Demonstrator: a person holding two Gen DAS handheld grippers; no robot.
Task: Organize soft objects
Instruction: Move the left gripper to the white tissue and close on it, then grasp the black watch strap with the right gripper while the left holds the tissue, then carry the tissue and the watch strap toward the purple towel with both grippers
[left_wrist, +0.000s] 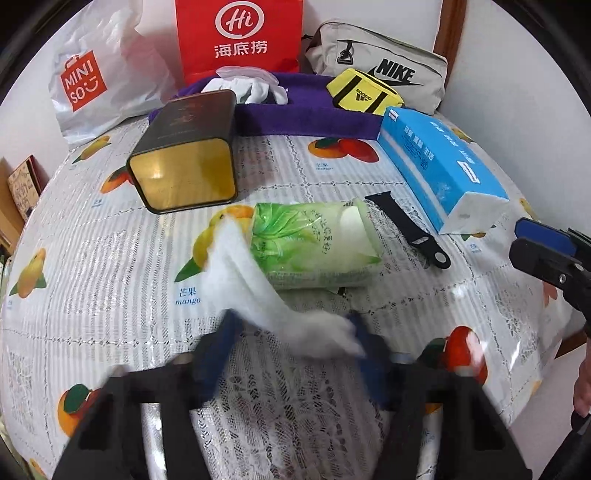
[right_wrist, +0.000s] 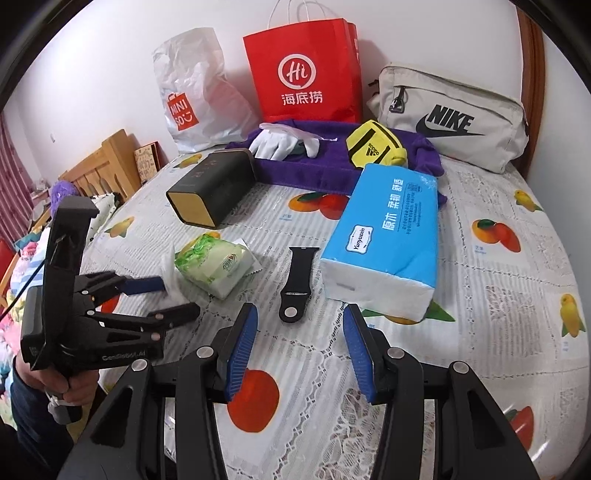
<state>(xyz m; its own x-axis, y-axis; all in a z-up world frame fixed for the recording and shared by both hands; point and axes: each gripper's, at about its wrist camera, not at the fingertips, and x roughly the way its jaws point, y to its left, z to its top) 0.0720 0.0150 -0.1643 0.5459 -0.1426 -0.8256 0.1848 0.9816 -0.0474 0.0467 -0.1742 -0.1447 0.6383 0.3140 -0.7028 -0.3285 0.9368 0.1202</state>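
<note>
The left wrist view shows the left tool (left_wrist: 291, 332) blurred, its blue pads wide apart around a white tissue (left_wrist: 258, 280) that trails out of the green tissue pack (left_wrist: 317, 243); whether a pad touches it I cannot tell. The right wrist view adds the right tool (right_wrist: 299, 347), wide open and empty, near the black watch strap (right_wrist: 297, 280) and the blue tissue pack (right_wrist: 384, 236) on the worktop (right_wrist: 498, 295).

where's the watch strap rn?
The watch strap lies flat on the table mid-frame in both views, between the green tissue pack on its left and the blue tissue pack on its right, touching neither.
</note>
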